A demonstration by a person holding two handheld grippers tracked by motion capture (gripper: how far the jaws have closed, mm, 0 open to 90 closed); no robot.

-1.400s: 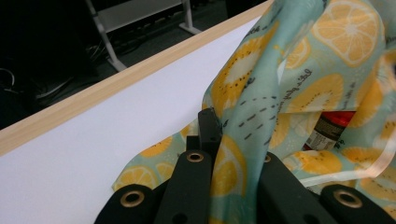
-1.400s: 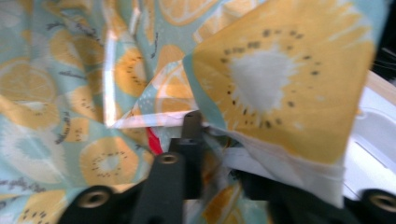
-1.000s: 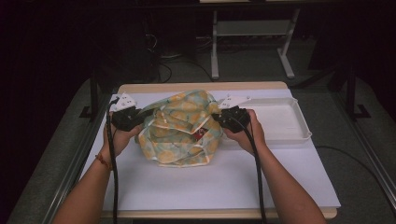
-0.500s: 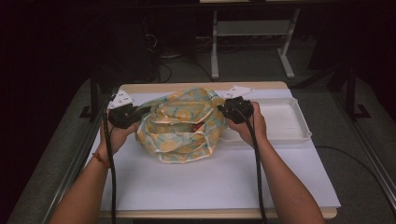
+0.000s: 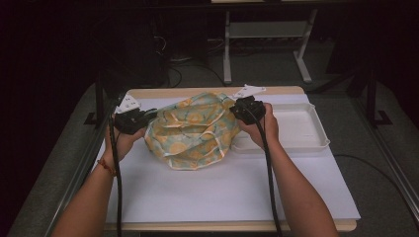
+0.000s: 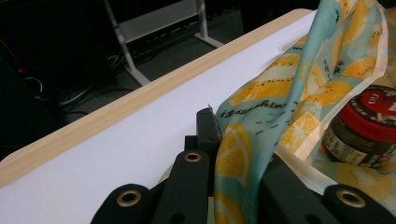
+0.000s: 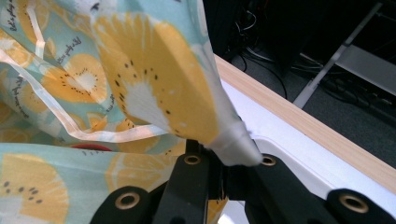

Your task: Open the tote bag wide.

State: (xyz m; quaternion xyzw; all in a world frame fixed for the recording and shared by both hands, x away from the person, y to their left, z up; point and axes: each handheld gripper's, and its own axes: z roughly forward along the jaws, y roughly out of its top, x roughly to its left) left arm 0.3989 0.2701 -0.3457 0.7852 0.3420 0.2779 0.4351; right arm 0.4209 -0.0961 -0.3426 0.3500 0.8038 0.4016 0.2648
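Both tools, left (image 5: 148,117) at nine o'clock and right (image 5: 236,109) at three, clamp the yellow-and-teal lemon-print fabric bag (image 5: 190,131), probably spreading its mouth around a red-lidded jar (image 6: 362,128).

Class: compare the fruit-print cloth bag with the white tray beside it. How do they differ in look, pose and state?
The cloth bag is soft, crumpled, teal with yellow fruit slices; the white tray is rigid and plain. The bag is pinched at both sides by the left hand-held gripper and right hand-held gripper; the tray lies untouched. The bag holds a red-lidded jar; the tray holds nothing. Both are on the table.
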